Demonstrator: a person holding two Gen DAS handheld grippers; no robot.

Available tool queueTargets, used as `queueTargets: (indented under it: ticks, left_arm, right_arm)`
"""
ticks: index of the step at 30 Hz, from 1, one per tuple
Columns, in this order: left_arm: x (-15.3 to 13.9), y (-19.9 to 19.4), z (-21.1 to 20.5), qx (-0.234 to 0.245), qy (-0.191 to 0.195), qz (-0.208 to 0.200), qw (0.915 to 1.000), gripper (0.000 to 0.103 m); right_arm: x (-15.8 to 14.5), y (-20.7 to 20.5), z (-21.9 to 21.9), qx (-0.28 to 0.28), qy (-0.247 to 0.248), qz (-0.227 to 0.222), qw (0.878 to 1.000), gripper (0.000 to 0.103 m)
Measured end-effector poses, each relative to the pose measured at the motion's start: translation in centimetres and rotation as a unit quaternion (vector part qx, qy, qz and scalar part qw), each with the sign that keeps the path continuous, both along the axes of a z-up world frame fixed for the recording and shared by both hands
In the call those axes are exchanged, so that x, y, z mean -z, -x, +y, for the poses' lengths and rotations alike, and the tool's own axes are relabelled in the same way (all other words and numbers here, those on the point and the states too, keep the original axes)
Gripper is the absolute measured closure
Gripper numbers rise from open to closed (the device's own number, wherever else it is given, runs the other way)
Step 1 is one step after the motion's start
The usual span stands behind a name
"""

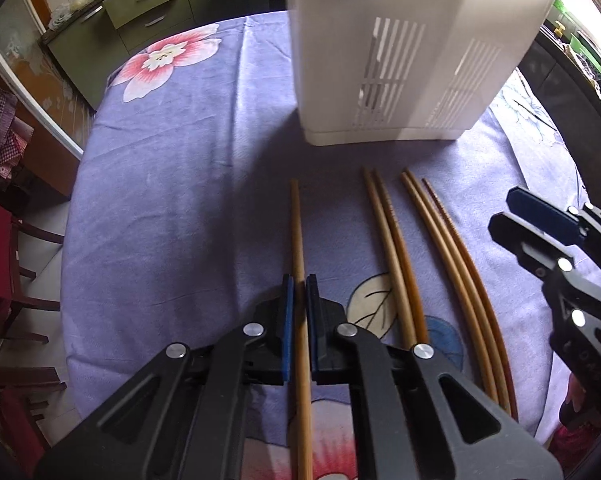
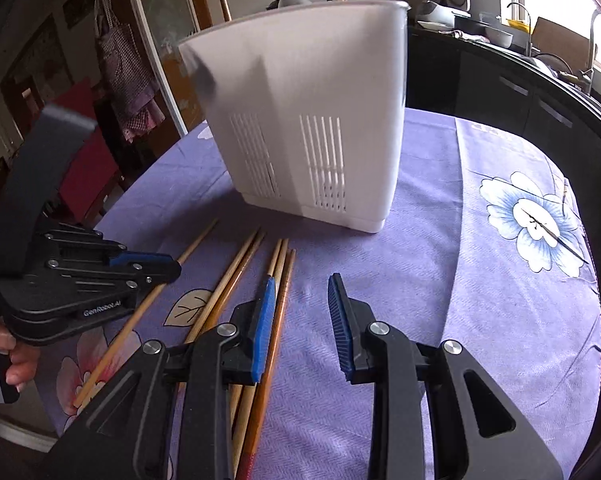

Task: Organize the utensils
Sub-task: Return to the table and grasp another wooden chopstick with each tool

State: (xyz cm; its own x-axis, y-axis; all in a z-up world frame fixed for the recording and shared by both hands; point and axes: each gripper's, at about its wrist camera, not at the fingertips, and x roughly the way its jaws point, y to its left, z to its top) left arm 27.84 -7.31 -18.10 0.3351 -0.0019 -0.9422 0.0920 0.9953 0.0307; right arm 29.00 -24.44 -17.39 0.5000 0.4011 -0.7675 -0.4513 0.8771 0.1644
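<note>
Left gripper (image 1: 299, 296) was clenched on the lone chopstick (image 1: 297, 232) at the table's near edge. Right gripper (image 2: 302, 304) stood released, nothing between its pads, beside the other chopsticks (image 2: 240, 280). The holder (image 2: 308, 128) stood mid-table (image 2: 480, 320). Risk: a one-point grip may let the stick pivot or slip on lifting and miss the holder's mouth.

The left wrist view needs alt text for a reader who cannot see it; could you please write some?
The left gripper has its fingers shut on a single chopstick lying on a purple floral tablecloth. To its right lie five more chopsticks, and beyond them stands a white slotted utensil holder. The right gripper enters at the right edge.
</note>
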Motion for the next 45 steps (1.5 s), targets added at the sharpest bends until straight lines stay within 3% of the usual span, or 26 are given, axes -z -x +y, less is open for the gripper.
queueTargets:
  ticks: [23, 26, 31, 34, 39, 45]
  left_arm:
    - [-0.6, 0.3, 1.7, -0.002, 0.015, -0.011, 0.9998, 0.097]
    - [-0.6, 0.3, 1.9, -0.004, 0.017, -0.011, 0.9998, 0.097]
    - [-0.6, 0.3, 2.0, -0.004, 0.019, -0.012, 0.9997, 0.097]
    - [-0.8, 0.4, 2.1, -0.004, 0.020, -0.013, 0.9997, 0.097]
    - [-0.9, 0.4, 2.2, -0.004, 0.020, -0.014, 0.9997, 0.097]
    - [-1.1, 0.5, 2.3, -0.005, 0.022, -0.018, 0.9996, 0.097]
  right_arm:
    - [2.7, -1.5, 2.4, 0.009, 0.092, 0.006, 0.996, 0.075]
    - [2.2, -1.7, 1.4, 0.027, 0.087, 0.009, 0.996, 0.075]
    - [3.0, -2.1, 2.6, 0.010, 0.088, 0.036, 0.995, 0.075]
    - [3.1, -2.3, 3.4, 0.011, 0.096, 0.030, 0.995, 0.075]
    - [3.1, -2.6, 4.0, 0.007, 0.084, 0.044, 0.995, 0.095]
    - [2.7, -2.4, 3.8, 0.018, 0.066, 0.040, 0.997, 0.097]
